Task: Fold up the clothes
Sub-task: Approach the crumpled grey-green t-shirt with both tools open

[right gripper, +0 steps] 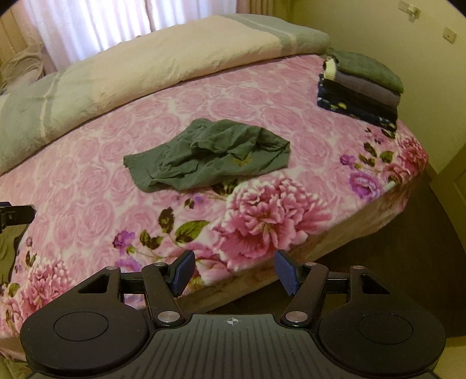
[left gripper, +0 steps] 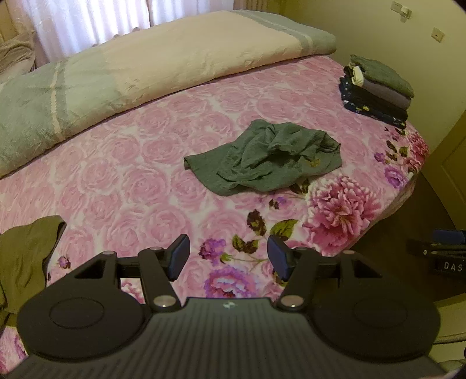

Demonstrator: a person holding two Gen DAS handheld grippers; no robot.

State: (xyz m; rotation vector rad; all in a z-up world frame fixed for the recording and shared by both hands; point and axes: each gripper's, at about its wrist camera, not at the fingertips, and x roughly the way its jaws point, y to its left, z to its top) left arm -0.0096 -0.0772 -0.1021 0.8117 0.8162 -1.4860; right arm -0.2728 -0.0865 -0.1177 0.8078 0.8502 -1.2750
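The left gripper [left gripper: 228, 256] hangs over the near edge of the bed, its jaws spread wide with nothing between them; the blue pads [left gripper: 179, 256] are ribbed rubber on black hinged arms. The right gripper [right gripper: 234, 272] stands the same way, jaws parted and empty, poised over the bed's near corner where the mattress side and dark floor show.

Only the left wrist view shows an olive-green garment [left gripper: 26, 262] lying rumpled at 8 o'clock, at the blanket's near left edge. That view also catches part of the right gripper at 3 o'clock, a black bar with white letters. The right wrist view instead catches a black piece of the left gripper at 9 o'clock.

Beneath both lies a plush pink blanket [left gripper: 116, 175], fleecy, patterned with pale roses and bordered by large magenta peonies with dark leaves.

Toward 12 o'clock in both views, well apart from either gripper, a grey-green T-shirt [left gripper: 262, 157] [right gripper: 209, 156] lies crumpled in a loose heap, thin jersey with soft folds, unfolded.

Farther off at 2 o'clock, a neat stack of folded clothes [left gripper: 378, 90] [right gripper: 362, 87] sits near the bed's far right corner: grey-green on top, lilac-grey, then dark navy with small flowers.

Farthest, a rolled cream and sage quilt [left gripper: 145, 73] runs along the back, before white pleated curtains [left gripper: 87, 23].
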